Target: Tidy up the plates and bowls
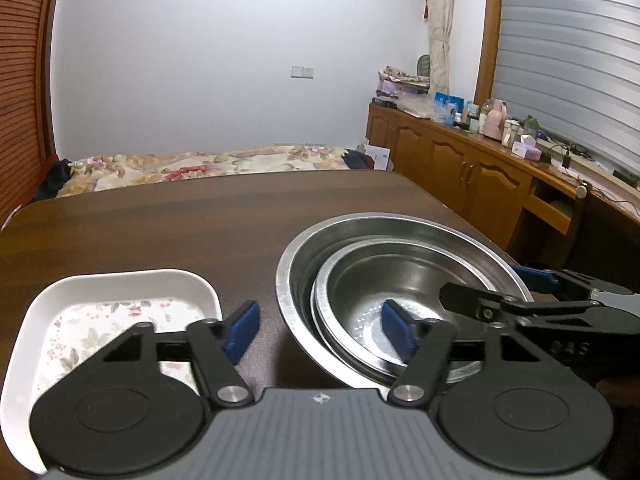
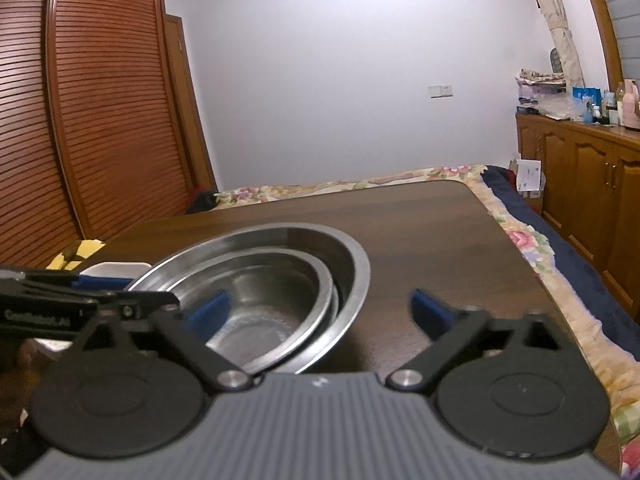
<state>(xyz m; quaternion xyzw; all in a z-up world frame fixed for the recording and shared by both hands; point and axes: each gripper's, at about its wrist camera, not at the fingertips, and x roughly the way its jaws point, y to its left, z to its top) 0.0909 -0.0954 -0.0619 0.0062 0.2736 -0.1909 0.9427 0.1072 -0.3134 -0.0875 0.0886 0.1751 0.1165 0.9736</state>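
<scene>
Steel bowls (image 1: 400,280): 2 nested (saves space), right of white dish (image 1: 120,300)
Left gripper (image 1: 320,332): released
Right gripper (image 2: 320,312): released, empty

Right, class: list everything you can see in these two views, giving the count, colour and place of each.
steel bowls: at least two, silver, nested on the table
floral dish: one, white, left of the bowls
table: one, dark brown wood
bed quilt: one, floral, behind the table
wardrobe: one, reddish louvred, left wall
sideboard: one, orange-brown, cluttered, right wall
left gripper: black with blue pads, open
right gripper: black with blue pads, open
</scene>
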